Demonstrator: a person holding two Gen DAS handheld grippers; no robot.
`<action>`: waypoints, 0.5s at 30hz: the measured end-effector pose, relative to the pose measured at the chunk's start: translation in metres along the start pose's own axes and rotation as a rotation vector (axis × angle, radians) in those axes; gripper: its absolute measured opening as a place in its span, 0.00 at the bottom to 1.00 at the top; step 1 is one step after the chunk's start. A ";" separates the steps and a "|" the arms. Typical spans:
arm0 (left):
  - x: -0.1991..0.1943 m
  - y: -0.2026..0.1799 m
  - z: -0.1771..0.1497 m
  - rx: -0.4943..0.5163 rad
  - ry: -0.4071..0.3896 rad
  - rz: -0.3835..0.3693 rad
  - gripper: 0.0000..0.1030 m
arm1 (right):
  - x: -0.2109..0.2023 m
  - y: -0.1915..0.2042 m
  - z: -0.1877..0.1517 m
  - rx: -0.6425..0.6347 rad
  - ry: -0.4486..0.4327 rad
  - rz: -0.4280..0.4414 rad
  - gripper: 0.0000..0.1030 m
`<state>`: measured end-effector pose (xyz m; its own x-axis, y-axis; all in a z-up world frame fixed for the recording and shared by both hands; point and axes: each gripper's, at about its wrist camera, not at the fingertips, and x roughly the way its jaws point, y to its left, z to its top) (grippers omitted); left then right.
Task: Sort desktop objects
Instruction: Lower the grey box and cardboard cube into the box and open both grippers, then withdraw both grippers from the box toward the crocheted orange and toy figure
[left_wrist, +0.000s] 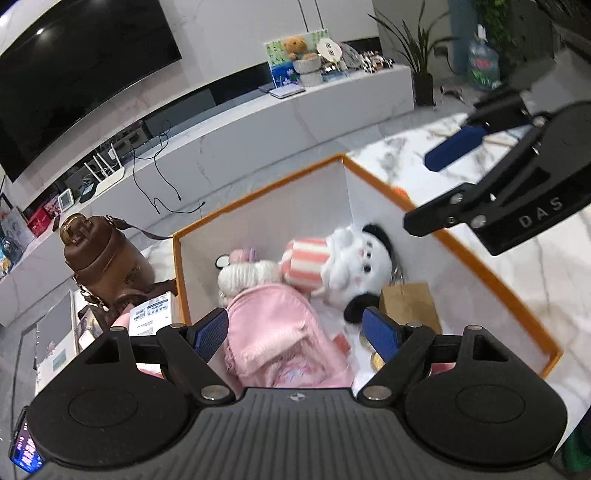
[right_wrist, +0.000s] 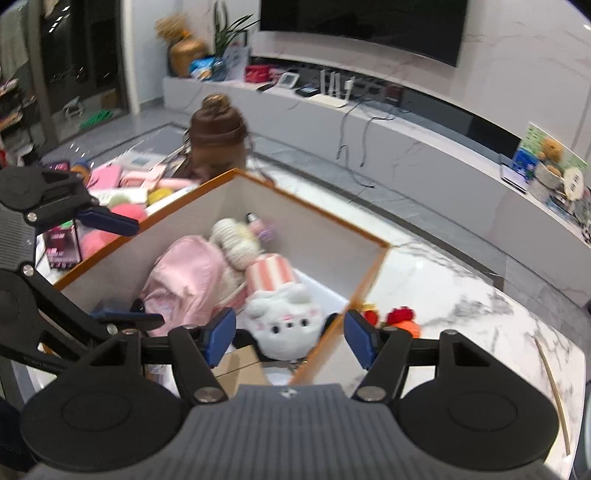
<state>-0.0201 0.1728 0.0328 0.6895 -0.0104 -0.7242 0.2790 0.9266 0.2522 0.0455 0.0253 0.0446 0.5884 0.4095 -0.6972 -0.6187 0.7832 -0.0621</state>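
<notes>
An orange-rimmed white box (left_wrist: 436, 218) (right_wrist: 314, 206) stands on the marble table. Inside lie a pink pouch (left_wrist: 288, 339) (right_wrist: 188, 280), a white plush toy with a pink-striped body (left_wrist: 343, 258) (right_wrist: 284, 317), a cream yarn doll (left_wrist: 240, 277) (right_wrist: 236, 240) and a brown paper bag (left_wrist: 410, 302). My left gripper (left_wrist: 295, 332) is open and empty above the pink pouch. My right gripper (right_wrist: 290, 336) is open and empty above the plush toy and the box's near wall; it also shows in the left wrist view (left_wrist: 443, 184).
A brown bag (left_wrist: 107, 258) (right_wrist: 218, 136) stands beside the box, with pink items and booklets (right_wrist: 122, 184) around it. Red and orange small toys (right_wrist: 399, 317) lie on the table outside the box. A wooden stick (right_wrist: 554, 376) lies near the table's edge.
</notes>
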 end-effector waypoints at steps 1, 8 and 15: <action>0.001 -0.001 0.002 -0.006 0.000 -0.007 0.92 | -0.002 -0.004 -0.001 0.004 -0.001 -0.005 0.65; 0.008 -0.021 0.014 0.021 0.000 -0.042 0.92 | -0.012 -0.024 -0.013 0.032 0.009 -0.035 0.65; 0.013 -0.043 0.021 0.058 -0.005 -0.059 0.92 | -0.018 -0.048 -0.029 0.064 0.021 -0.060 0.65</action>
<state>-0.0089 0.1250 0.0260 0.6738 -0.0665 -0.7359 0.3574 0.9010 0.2458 0.0491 -0.0333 0.0393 0.6117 0.3517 -0.7086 -0.5481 0.8343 -0.0590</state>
